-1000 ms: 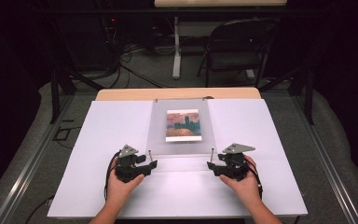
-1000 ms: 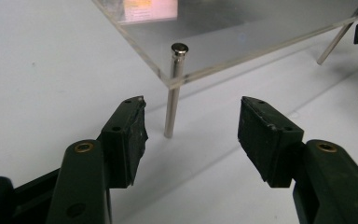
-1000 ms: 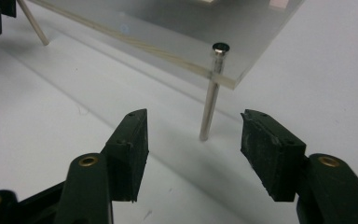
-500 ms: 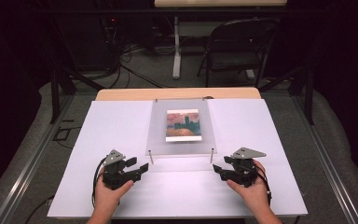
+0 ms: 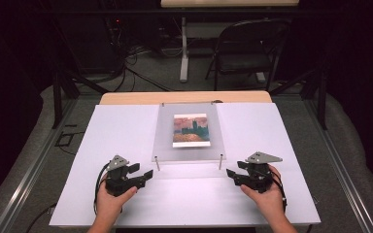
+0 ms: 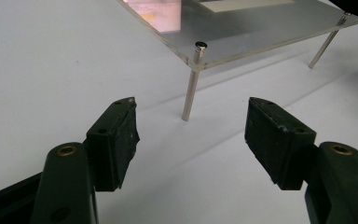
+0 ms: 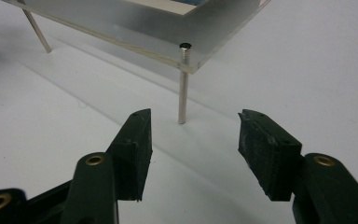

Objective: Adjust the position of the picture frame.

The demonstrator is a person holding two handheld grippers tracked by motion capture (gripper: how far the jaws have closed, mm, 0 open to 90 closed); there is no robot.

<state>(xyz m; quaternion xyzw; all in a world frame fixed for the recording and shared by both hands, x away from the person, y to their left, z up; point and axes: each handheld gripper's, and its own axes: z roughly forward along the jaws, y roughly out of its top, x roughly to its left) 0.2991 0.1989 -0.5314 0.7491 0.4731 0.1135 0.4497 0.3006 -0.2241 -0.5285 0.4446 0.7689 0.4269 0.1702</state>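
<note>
We hold the left gripper (image 5: 144, 175) low over the white board (image 5: 126, 131), its jaws spread wide with nothing between them; they have just been opening. Ahead of it and a little toward our other hand stands the clear plate (image 5: 167, 141), raised off the board on thin metal legs. In the left gripper view the plate (image 6: 242, 32) lies beyond the gripper (image 6: 191, 126), and its nearest leg (image 6: 191, 88) stands just past the gap between the tips, apart from both pads. A second leg (image 6: 324, 44) stands farther off to the right of that view.

Our right gripper (image 5: 232, 174) sits on the opposite side of the board, pointing inward toward the left one. Its jaws also stand apart and empty, and they have just been closing a little. In the right gripper view the plate (image 7: 135, 21) hangs ahead of the gripper (image 7: 193, 128), with one corner leg (image 7: 182, 93) straight beyond the open gap, near the tips but touching neither. Another leg (image 7: 37, 28) shows far to the left of that view.

A picture (image 5: 190, 130) lies on the plate, well ahead of both grippers and between them. The two near legs (image 5: 157, 164) stand between the grippers in the high view, each just inward of the gripper on its side.
</note>
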